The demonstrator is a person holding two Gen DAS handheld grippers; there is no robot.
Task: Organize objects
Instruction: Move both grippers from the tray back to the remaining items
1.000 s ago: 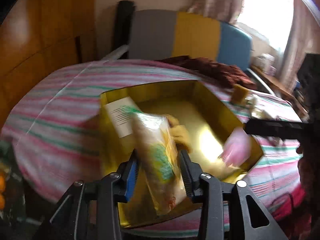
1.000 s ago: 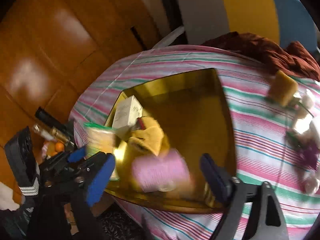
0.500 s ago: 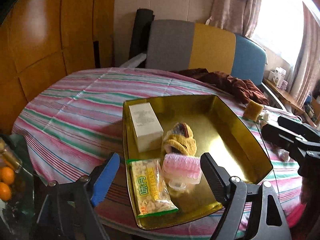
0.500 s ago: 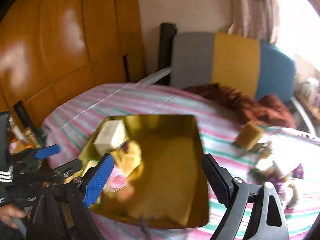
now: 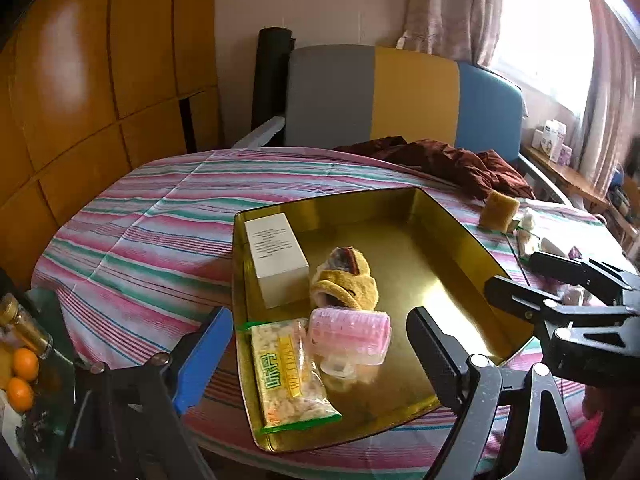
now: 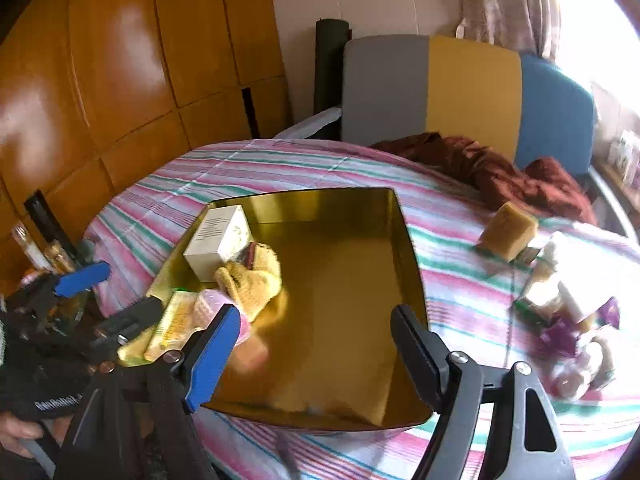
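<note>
Having let go a second ago, your left gripper [image 5: 320, 344] hangs with jaws spread; the snack packet [image 5: 286, 372] now lies in the gold tray [image 5: 460, 232]. Your right gripper [image 6: 316, 354], jaws also spread and empty, faces the sponge [image 6: 508, 230] and clutter waiting on the desk [image 6: 460, 280].

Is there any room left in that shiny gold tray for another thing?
Yes. The gold metal tray is bare across its right half and far end. Its left side is crowded: white cardboard box, yellow fuzzy slipper, pink hair roller, clear snack packet. The striped tablecloth left of the tray is bare too.
</note>
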